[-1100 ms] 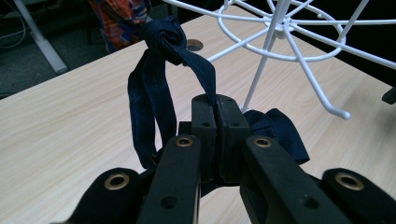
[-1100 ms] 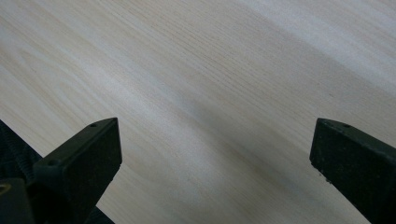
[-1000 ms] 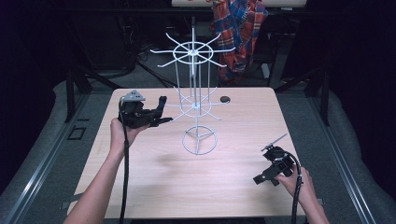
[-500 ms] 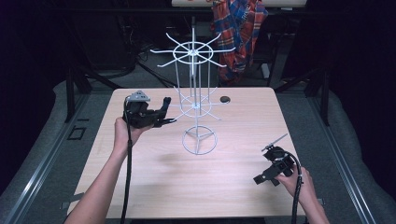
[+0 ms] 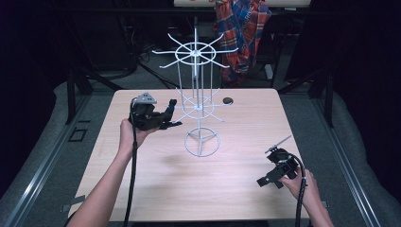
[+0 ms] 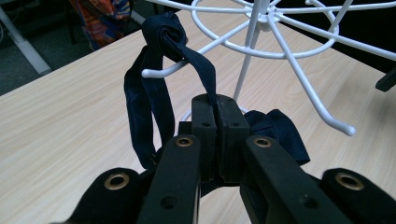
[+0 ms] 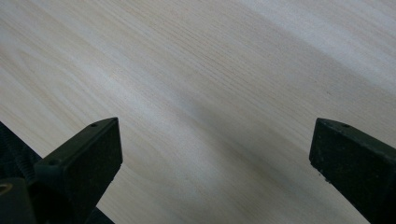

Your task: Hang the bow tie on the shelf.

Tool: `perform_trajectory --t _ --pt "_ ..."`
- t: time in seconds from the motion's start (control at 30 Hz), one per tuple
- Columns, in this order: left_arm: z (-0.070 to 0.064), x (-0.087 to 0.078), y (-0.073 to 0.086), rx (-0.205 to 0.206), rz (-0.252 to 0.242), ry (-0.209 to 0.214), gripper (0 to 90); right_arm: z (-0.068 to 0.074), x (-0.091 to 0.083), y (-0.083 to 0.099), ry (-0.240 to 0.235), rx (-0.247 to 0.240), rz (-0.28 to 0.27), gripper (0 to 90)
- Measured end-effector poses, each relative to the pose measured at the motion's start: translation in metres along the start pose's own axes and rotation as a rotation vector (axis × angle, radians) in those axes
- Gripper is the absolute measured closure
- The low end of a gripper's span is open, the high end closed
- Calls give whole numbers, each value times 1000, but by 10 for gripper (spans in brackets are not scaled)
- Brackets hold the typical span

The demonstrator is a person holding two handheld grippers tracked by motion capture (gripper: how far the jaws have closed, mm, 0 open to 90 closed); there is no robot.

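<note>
Hanging a dark blue fabric loop on a lower hook of the white wire rack, left tongs clenched on its strap, hook at 11 o'clock just ahead; right tongs released, idle over bare worktop at 5 o'clock of the rack.

A dark navy strip of fabric is pinched between the closed black jaws of the left gripper, and it's looped over one hooked arm of a white wire rack. More navy cloth is bunched beside the jaws, above the light wooden table.
</note>
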State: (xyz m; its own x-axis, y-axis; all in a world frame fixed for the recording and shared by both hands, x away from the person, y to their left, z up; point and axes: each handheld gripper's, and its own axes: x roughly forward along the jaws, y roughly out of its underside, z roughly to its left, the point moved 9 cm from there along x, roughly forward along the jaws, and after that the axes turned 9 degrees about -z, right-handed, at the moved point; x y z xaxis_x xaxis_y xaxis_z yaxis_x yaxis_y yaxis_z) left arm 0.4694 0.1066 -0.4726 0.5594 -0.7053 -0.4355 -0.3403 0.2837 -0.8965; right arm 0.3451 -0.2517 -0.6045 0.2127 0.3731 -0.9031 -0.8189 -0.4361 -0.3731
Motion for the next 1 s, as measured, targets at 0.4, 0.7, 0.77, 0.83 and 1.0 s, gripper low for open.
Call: perform_trajectory --t 0.4,0.7,0.77,0.83,1.0 --pt "-5 7 3 10 18 23 876 1 0 1 -6 11 -5 23" --pt "-9 12 3 20 22 42 877 0 -1 3 -4 18 -8 23" --pt "-8 12 2 26 17 44 876 -1 -1 4 -4 12 -1 24" --pt "-9 13 1 30 13 48 876 0 -1 4 -3 18 -4 24" --pt "-9 17 1 42 8 55 876 -1 -1 4 2 13 1 25"
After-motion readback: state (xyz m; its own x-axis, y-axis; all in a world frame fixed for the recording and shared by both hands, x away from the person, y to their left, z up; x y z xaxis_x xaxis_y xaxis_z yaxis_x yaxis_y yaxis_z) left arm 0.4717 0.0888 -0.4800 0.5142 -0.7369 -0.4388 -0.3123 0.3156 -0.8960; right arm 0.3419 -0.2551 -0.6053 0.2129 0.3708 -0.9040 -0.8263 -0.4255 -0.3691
